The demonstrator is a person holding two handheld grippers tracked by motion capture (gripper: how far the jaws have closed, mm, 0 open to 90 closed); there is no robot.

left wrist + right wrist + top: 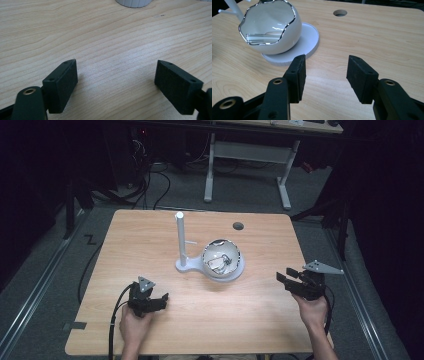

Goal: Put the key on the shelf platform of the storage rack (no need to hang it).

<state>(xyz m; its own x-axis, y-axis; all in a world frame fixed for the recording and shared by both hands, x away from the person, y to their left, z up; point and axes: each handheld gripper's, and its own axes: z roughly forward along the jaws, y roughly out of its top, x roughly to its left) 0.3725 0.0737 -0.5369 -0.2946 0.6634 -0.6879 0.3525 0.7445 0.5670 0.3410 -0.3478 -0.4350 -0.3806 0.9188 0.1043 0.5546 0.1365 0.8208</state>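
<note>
White bowl (272, 30) with wavy silver rim, on round base, both grippers' jaws open.

The left gripper (159, 301) sits low over the near left part of the desk (240, 320), held from behind in the person's left hand (134, 324), its fingers (61, 85) spread wide with nothing between them. The right gripper (286, 277) is at the desk's right edge, gripped in the right hand (312, 309), raised and pointing left, fingers (297, 75) wide apart and empty.
</note>
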